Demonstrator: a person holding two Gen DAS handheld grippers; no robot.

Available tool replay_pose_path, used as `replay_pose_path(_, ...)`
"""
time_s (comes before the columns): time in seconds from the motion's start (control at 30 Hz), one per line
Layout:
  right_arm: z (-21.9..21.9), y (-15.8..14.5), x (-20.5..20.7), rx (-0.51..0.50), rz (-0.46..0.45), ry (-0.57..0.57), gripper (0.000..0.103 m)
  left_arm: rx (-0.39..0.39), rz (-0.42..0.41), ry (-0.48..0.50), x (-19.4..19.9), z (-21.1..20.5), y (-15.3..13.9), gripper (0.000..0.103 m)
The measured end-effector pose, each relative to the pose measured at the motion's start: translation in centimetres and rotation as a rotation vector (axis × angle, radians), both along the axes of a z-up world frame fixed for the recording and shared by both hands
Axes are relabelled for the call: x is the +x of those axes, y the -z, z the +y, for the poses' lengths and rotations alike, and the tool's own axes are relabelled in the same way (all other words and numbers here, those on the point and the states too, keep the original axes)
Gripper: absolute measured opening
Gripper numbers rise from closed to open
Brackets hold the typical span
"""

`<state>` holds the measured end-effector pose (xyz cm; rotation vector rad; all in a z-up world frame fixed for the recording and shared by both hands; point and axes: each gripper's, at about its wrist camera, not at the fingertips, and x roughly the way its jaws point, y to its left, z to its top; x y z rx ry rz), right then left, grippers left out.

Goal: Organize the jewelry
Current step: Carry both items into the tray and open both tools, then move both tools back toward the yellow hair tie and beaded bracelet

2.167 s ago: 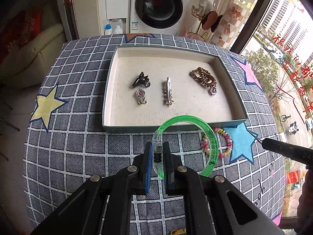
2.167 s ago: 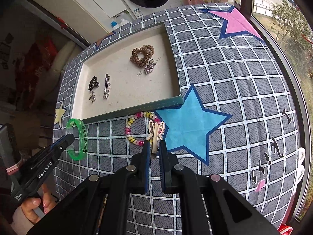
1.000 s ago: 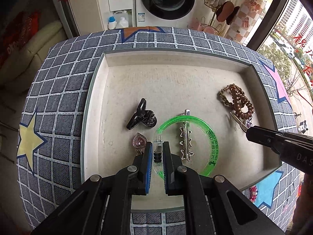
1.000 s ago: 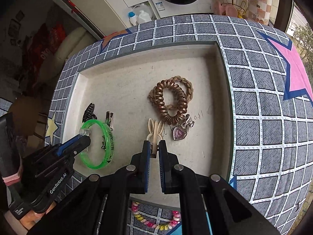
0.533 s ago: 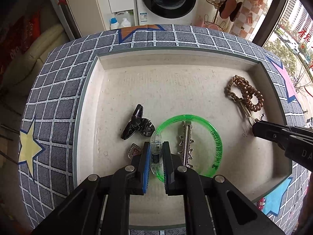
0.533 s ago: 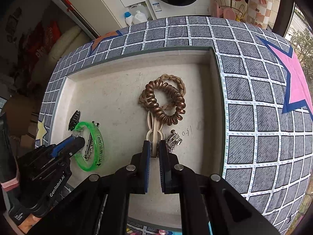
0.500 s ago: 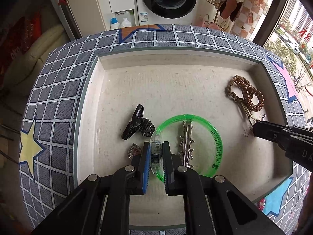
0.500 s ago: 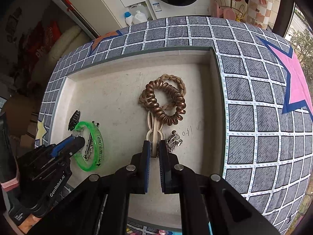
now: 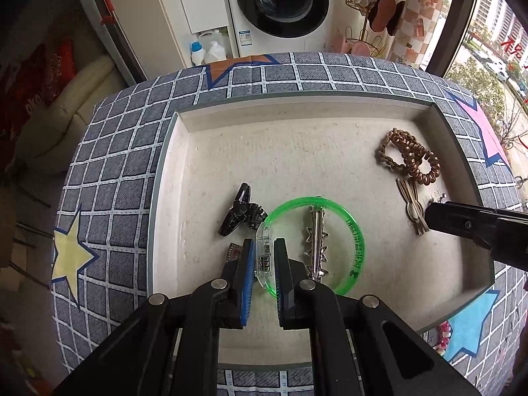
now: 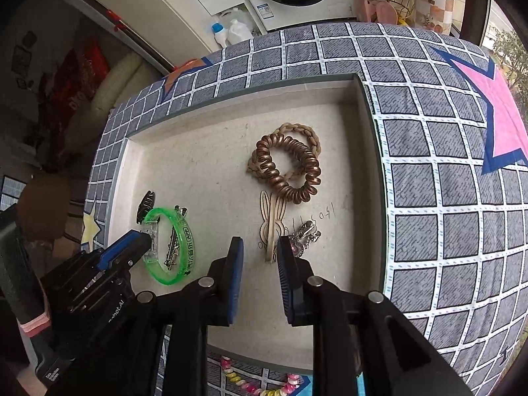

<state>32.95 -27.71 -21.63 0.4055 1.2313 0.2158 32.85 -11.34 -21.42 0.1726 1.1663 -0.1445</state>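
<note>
A shallow cream tray (image 9: 297,105) (image 10: 231,99) sits on the checked cloth. My left gripper (image 9: 264,254) has its jaws slightly apart around the clear clasp of a green bangle (image 9: 358,247) (image 10: 184,237), which lies in the tray over a silver hair clip (image 9: 316,241). My right gripper (image 10: 259,250) is open; a beige rabbit-ear hair clip (image 10: 272,221) (image 9: 411,204) lies flat on the tray between its fingertips. A black claw clip (image 9: 239,211), brown coil hair ties (image 10: 287,168) (image 9: 409,160) and a heart pendant (image 10: 302,236) also lie in the tray.
A colourful bead bracelet (image 10: 257,386) (image 9: 442,335) lies on the cloth just in front of the tray's near edge. A washing machine (image 9: 283,3) and bottles (image 9: 211,49) stand beyond the table. The window is at the right.
Both grippers carried their items from the cloth into the tray. In the last half second the right gripper opened and let go of the rabbit-ear clip; the left jaws loosened on the bangle.
</note>
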Motion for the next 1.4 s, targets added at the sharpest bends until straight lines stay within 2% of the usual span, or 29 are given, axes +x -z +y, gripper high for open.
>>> replay_pose_path(0.03, 0.0, -0.2, -0.1, 0.002, -0.003, 0.003, 0.034, 0.0, -0.004, 0.0, -0.2, 0.0, -0.2, 0.022)
replay_pose_path(0.37, -0.7, -2.1, -2.5, 0.045, -0.02, 0.035, 0.042, -0.032, -0.022, -0.013, -2.1, 1.5, -2.0, 0.023)
replay_pose_path(0.43, -0.9, -2.5, -3.4, 0.049, -0.024, 0.046, 0.046, -0.041, -0.028, -0.018, -2.8, 1.9, -2.4, 0.023)
replay_pose_path(0.47, -0.8, -2.8, -3.8, 0.052, -0.027, 0.049, 0.047, -0.044, -0.029, -0.02, -3.1, 2.2, -2.6, 0.031)
replay_pose_path(0.5, -0.8, -3.0, -4.1, 0.056, -0.03, 0.053, 0.049, -0.048, -0.03, -0.022, -3.5, 2.4, -2.9, 0.049)
replay_pose_path(0.53, -0.7, -3.2, -4.6, 0.061, -0.034, 0.056, 0.05, -0.047, -0.036, -0.034, -4.0, 2.7, -3.2, 0.102)
replay_pose_path(0.6, -0.6, -3.6, -5.5, 0.066, -0.039, 0.059, 0.052, -0.049, -0.101, -0.06, -5.3, 3.5, -4.4, 0.103)
replay_pose_path(0.8, -0.4, -4.2, -8.8, 0.083, -0.036, 0.075, 0.061, -0.054, -0.075, -0.057, -8.1, 4.7, -5.3, 0.103)
replay_pose_path(1.07, 0.1, -4.2, -12.9, 0.079, -0.021, 0.097, 0.073, -0.028, -0.043, -0.026, -12.8, 5.7, -5.2, 0.103)
replay_pose_path(1.13, 0.2, -4.3, -13.8, 0.068, -0.018, 0.095, 0.082, -0.027, -0.031, -0.026, -13.9, 6.2, -5.0, 0.103)
replay_pose_path(1.4, 0.4, -4.0, -17.5, 0.037, -0.003, 0.118, 0.082, -0.013, 0.007, -0.003, -17.9, 7.4, -4.3, 0.103)
